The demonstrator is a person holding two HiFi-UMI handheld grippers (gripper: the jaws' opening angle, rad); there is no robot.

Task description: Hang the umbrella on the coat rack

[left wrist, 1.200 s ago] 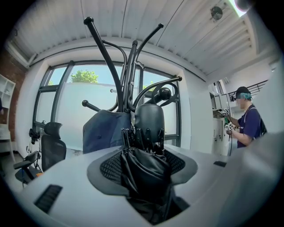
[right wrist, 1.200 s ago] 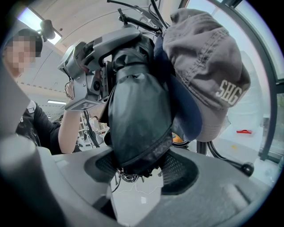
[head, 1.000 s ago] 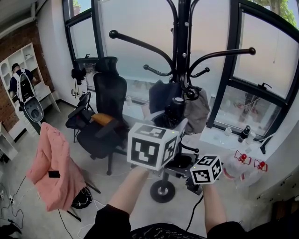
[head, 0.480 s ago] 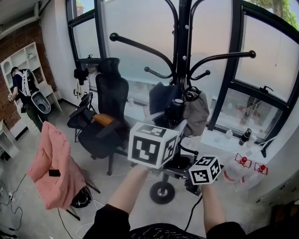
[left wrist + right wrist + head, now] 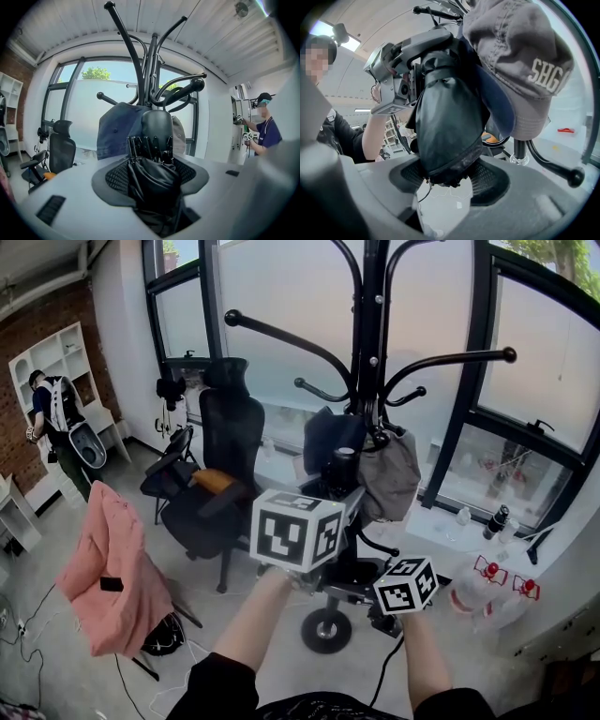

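Two tongs in use, both closed on one folded black umbrella.

Left tongs: the pads press the bunched canopy fabric from either side. The rib tips and a rounded black end project beyond the jaws toward the coat rack.

Right tongs: the pads are clamped on the other end of the same umbrella, and the fabric bundle rises out of the jaws.

Head view: the umbrella is held in the air between the two tongs, close to the rack's pole and below its long curved arms. It is not yet hung on any hook.

A grey cap and a dark blue cap hang low on the rack, just beside the umbrella.

Surroundings:
- A black office chair stands left of the rack.
- A pink garment is draped over a stand nearer the camera.
- Frosted windows lie behind the rack.
- A person stands by white shelving at far left.
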